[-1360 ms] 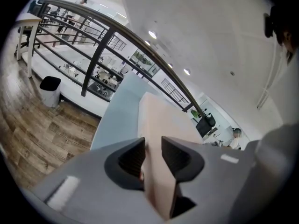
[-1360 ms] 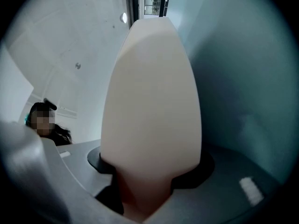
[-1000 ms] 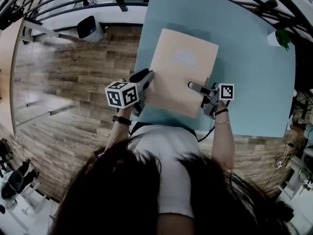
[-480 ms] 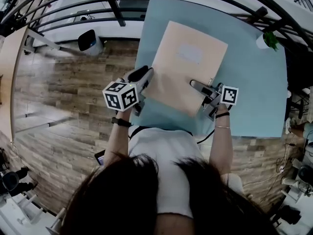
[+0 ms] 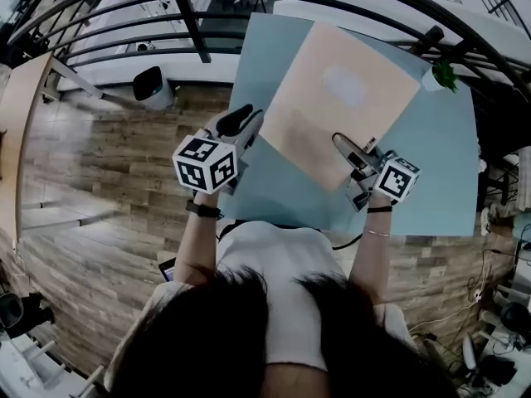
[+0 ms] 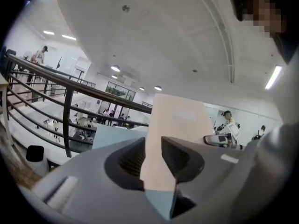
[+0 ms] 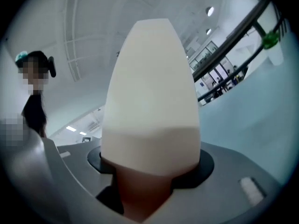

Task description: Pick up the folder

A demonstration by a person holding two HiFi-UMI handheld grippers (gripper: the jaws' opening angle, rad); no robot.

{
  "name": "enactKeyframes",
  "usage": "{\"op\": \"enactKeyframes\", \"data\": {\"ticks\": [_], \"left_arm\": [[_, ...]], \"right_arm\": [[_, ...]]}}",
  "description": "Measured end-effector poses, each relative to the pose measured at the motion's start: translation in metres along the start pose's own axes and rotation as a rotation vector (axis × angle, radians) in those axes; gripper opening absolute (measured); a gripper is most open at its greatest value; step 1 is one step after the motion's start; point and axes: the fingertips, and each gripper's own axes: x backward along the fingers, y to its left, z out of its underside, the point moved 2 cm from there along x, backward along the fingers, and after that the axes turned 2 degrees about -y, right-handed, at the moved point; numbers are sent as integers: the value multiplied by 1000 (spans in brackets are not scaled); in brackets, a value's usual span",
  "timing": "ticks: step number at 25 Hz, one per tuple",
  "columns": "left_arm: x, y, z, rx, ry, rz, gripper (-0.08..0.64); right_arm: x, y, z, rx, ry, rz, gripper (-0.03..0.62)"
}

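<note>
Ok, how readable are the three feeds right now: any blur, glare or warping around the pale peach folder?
Head view: fisheye bends the black railing and the light blue table edge, corners dim, yet the pale peach paper folder looks sharp. Left gripper view: folder soft between the jaws, ceiling lights glare mildly. Right gripper view: folder fills the frame, blurred, its lower part shadowed.

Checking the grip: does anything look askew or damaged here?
Only the folder is askew. The left gripper pinches one side edge and the right gripper pinches the near corner, and the folder sits rotated against the edges of the blue table. No creases or tears show.
</note>
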Motion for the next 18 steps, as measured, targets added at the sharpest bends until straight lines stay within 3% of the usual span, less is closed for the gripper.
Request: {"op": "enactKeyframes", "data": {"ticks": [9, 18], "left_arm": [[0, -23, -26, -193, -56, -49, 138], [13, -20, -34, -238, -102, -85, 77]], "right_arm": [[26, 15, -35, 392, -108, 292, 287], [28, 36, -48, 734, -143, 507, 276]]}}
